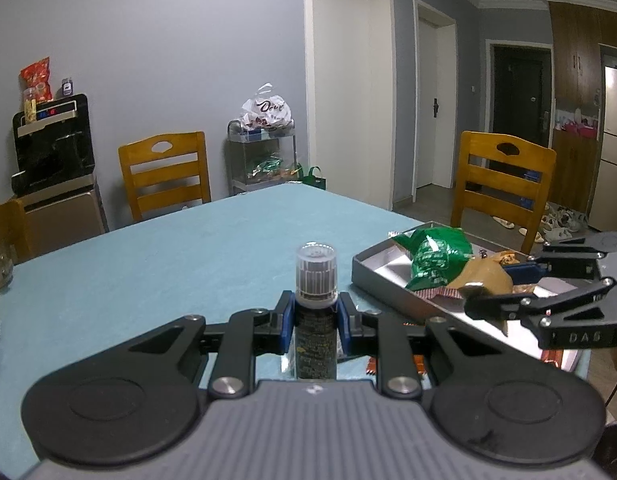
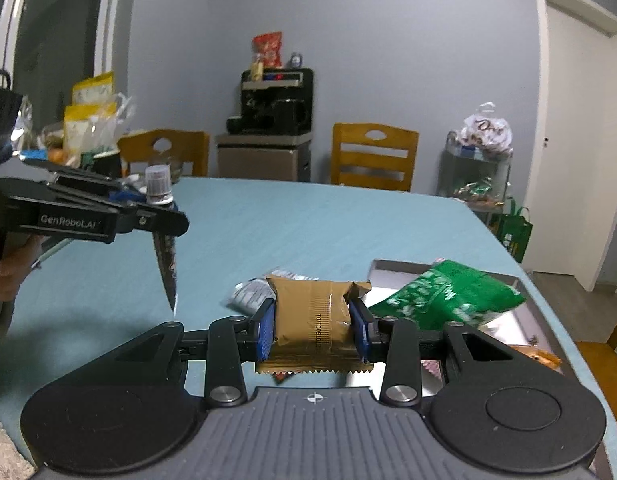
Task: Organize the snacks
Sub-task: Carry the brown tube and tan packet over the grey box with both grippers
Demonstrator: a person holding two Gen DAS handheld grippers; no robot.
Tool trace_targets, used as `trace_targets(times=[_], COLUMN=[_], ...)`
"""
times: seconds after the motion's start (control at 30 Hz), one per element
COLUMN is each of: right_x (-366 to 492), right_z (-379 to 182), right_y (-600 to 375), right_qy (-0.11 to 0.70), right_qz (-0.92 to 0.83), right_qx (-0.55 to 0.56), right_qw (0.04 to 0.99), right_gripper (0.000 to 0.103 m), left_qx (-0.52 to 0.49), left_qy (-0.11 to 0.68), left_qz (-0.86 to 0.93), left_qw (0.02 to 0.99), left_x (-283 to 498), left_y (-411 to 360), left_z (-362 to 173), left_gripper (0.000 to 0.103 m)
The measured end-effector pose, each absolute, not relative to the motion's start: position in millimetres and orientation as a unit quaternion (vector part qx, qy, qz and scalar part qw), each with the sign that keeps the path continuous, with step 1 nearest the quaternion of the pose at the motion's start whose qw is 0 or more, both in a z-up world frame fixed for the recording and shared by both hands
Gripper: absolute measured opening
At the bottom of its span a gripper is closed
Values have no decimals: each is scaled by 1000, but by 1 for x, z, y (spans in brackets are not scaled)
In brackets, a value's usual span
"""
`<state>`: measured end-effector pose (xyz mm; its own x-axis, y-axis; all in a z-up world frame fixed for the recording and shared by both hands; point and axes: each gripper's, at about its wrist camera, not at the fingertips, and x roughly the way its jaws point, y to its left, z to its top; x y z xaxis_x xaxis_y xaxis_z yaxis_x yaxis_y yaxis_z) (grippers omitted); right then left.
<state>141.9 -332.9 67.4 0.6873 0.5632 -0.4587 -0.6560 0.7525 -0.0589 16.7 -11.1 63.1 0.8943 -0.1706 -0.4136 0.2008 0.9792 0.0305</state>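
Observation:
My left gripper (image 1: 315, 322) is shut on a dark pouch with a clear ribbed cap (image 1: 316, 276), held upright above the blue table. It also shows in the right wrist view (image 2: 164, 216), its pointed lower end hanging free. My right gripper (image 2: 313, 326) is shut on a tan snack packet (image 2: 314, 316), held over the near edge of the grey tray (image 2: 520, 336). In the left wrist view the right gripper (image 1: 492, 292) with the tan packet (image 1: 486, 276) sits over the tray (image 1: 362, 268). A green snack bag (image 1: 432, 258) lies in the tray, also in the right wrist view (image 2: 448, 296).
Small wrapped snacks (image 2: 248, 294) lie on the table (image 1: 168, 256) by the tray. Wooden chairs (image 1: 504, 184) stand around the table. More bags (image 2: 88, 120) and cups crowd the table's far left end. A drinks machine (image 2: 274, 100) and a cart (image 2: 478, 172) stand by the wall.

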Motion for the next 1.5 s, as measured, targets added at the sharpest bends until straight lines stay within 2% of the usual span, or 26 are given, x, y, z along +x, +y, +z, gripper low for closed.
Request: trace_targets(times=[0.43,0.83,1.5], right_x=[159,167,168], right_z=[80,57,29], right_y=[-408,-465,-479], right_qy=[185,210,242], right_qz=[246,201,225], right_qx=[-74,-66,-62], right_qw=[949,955,942], right_gripper=[40,40,40], left_qx=[53,50,91], left_qy=[181,188,278], left_qz=[-156,-256,-289], left_qw=[970,947,912], left_x=[24,46,86], left_y=[-58,-134,-219], left_z=[96,118,80], left_gripper=[19,19,19])
